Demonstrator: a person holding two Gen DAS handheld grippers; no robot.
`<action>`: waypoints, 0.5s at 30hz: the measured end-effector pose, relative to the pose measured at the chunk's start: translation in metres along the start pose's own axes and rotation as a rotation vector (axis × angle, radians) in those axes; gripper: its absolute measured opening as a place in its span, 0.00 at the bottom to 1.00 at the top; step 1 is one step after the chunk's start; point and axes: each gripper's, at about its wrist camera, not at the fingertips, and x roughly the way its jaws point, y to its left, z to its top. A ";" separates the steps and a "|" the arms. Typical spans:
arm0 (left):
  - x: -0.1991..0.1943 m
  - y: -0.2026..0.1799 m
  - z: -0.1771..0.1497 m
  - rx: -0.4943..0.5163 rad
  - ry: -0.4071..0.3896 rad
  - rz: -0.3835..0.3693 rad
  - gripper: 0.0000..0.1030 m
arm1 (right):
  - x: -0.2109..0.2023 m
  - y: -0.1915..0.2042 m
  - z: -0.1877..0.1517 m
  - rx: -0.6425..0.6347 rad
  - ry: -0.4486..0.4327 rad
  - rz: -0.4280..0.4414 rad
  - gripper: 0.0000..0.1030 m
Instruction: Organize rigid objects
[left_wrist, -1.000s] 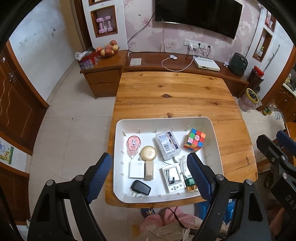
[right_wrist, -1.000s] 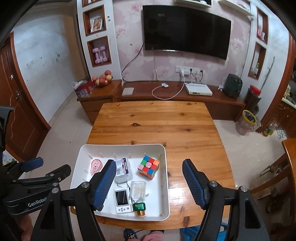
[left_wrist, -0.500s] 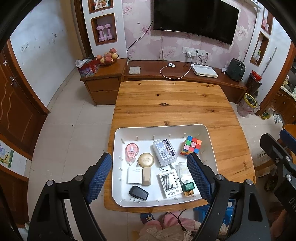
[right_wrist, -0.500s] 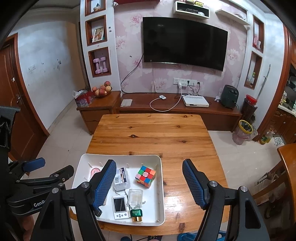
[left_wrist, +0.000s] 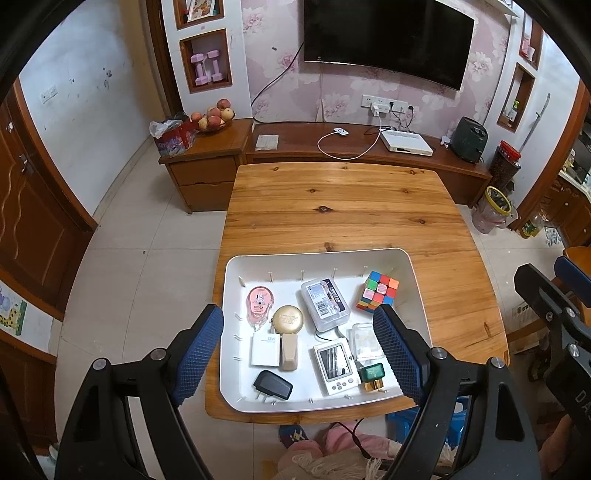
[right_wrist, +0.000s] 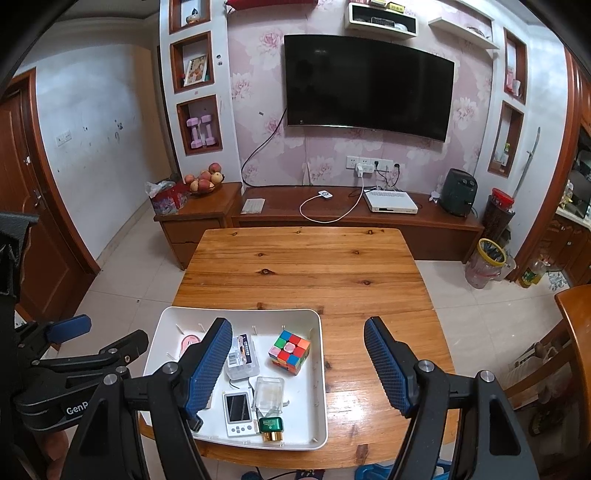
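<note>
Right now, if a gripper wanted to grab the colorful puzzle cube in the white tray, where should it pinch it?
Probably pinch the puzzle cube across two opposite flat side faces, coming straight down from above. It sits alone in the white tray's far right corner, close to the wall, so a sideways approach looks cramped.

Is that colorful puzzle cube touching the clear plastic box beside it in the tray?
Apart. The left wrist view shows bare white tray floor between the puzzle cube and the clear plastic box; the right wrist view shows the same gap.
</note>
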 end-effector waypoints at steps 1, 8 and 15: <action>0.000 0.000 -0.001 -0.003 0.001 0.000 0.83 | 0.000 0.000 0.000 0.000 0.000 0.000 0.73; -0.003 -0.003 0.001 0.000 -0.005 -0.003 0.83 | 0.000 0.003 0.003 -0.003 -0.012 -0.002 0.73; -0.004 -0.007 0.003 0.004 -0.009 -0.011 0.83 | 0.000 0.004 0.004 -0.002 -0.012 -0.002 0.73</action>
